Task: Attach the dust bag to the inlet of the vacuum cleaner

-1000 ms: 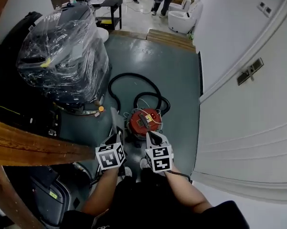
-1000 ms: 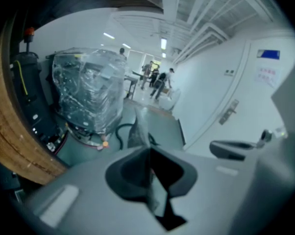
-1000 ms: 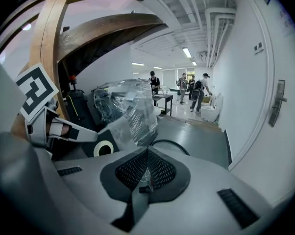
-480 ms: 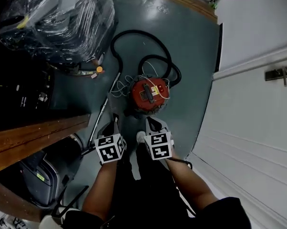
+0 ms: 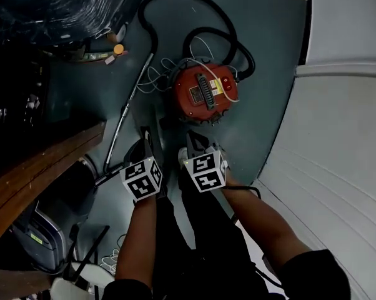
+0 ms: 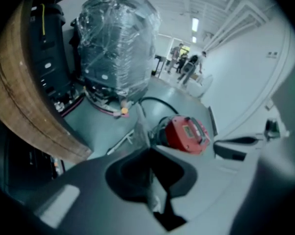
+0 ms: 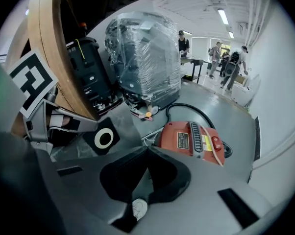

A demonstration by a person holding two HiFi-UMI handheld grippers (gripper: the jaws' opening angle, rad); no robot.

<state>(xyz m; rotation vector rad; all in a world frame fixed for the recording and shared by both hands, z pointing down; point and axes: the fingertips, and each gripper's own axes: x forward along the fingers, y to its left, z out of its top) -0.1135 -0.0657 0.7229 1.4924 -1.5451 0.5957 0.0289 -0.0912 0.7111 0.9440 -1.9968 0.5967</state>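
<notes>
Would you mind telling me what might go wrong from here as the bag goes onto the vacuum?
1. The left gripper pinches the dust bag by a thin edge only, so the bag may slip or tear when its collar is pressed on.
2. The white cord draped over the vacuum cleaner and the hose looped beside it could snag the bag or a gripper.

I am seeing a big thing wrapped in plastic (image 7: 145,58) sitting on the grey floor (image 7: 235,112), and people (image 7: 234,65) standing far behind it.

Vacuum cleaner (image 5: 203,92) on floor (image 5: 263,74); hose (image 7: 186,105) behind; dust bag (image 7: 104,138) apparently left.
</notes>
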